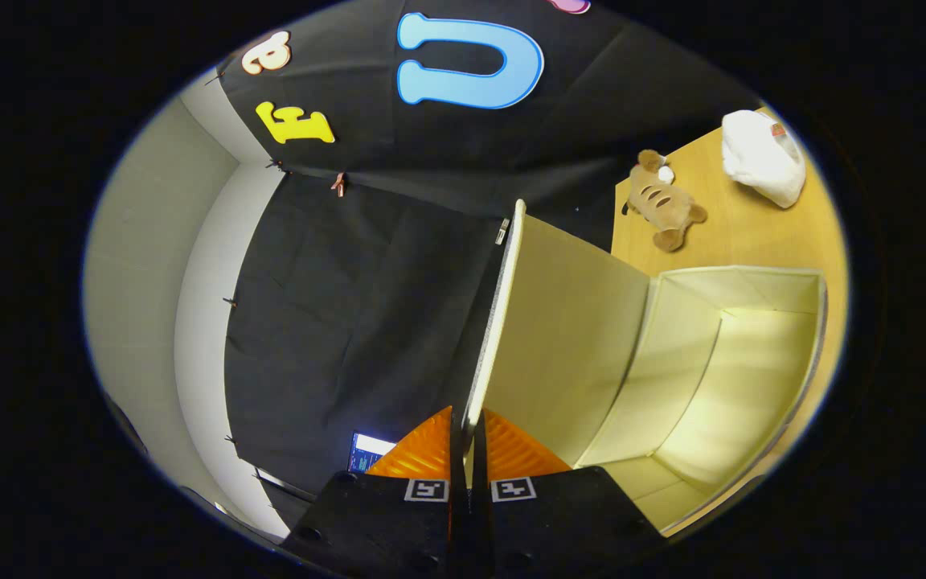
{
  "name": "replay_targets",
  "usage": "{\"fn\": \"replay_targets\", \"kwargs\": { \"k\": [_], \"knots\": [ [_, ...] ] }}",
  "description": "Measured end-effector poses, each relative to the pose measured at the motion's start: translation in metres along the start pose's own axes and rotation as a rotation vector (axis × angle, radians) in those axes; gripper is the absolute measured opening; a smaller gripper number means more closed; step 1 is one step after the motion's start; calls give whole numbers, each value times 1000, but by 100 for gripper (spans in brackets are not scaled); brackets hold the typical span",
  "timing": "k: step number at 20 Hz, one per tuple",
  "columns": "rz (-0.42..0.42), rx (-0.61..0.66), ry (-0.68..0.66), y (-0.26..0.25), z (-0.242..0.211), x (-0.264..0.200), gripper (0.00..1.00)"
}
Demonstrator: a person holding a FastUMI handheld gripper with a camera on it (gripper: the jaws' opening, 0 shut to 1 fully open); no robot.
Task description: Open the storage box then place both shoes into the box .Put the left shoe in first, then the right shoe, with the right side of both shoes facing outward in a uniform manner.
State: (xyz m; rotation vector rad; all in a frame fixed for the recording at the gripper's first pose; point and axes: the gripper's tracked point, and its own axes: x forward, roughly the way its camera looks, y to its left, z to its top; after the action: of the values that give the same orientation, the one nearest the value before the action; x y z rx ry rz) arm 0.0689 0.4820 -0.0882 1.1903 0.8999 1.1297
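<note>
The cream fabric storage box (736, 378) lies on the wooden table with its inside in plain sight and nothing in it. Its lid (567, 330) is swung up and stands on edge, its thin rim running straight away from my fingers. My gripper (468, 422) is shut on the near edge of that lid, one finger on each face of the panel. The view is rolled sideways, so the table runs up the right side. No shoe can be seen.
On the wooden table (752, 233) beyond the box sit a brown plush toy (664, 205) and a white bag-like bundle (764, 157). Black cloth wall and a grey wall panel (149, 265) lie past the lid. A small lit screen (368, 452) shows beside my fingers.
</note>
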Motion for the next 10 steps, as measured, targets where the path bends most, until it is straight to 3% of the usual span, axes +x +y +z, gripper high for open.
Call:
{"fn": "replay_targets", "kwargs": {
  "k": [6,8,10],
  "knots": [
    [-51,2,-26,-3,-5,66,5],
    [-98,-47,-55,-16,-2,77,15],
    [-135,-72,-70,-25,-1,80,41]
  ]
}}
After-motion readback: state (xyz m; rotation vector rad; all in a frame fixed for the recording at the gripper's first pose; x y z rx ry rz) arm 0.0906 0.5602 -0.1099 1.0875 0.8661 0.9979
